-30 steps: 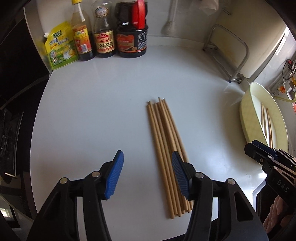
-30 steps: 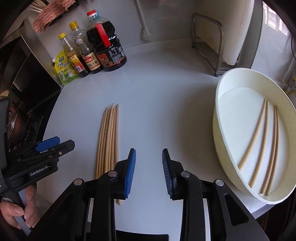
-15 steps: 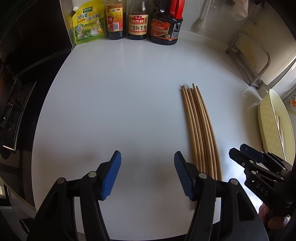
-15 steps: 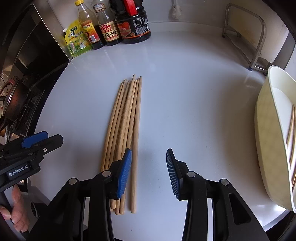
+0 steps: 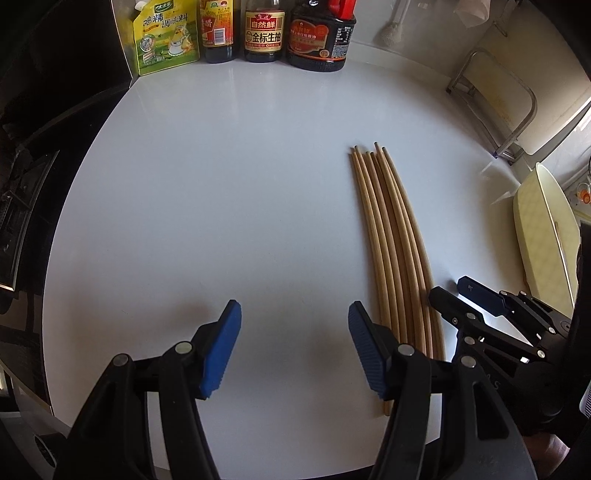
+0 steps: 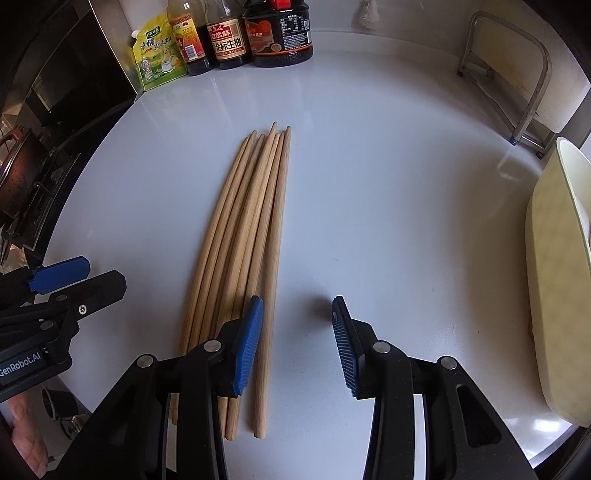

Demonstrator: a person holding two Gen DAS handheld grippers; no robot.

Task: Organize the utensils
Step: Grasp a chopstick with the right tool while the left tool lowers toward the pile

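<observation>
Right wrist view: both grippers hover, fingers spread, holding nothing.
The chopsticks (image 6: 247, 236) lie bundled on the white bench (image 6: 388, 206), under the right gripper (image 6: 297, 343)'s left finger; left gripper (image 5: 293, 347) sits beside them.

We are working in a home kitchen: sauce bottles (image 6: 227, 35) are standing far ahead of the jaws, a stove (image 6: 22, 184) is sitting off to their left.
</observation>
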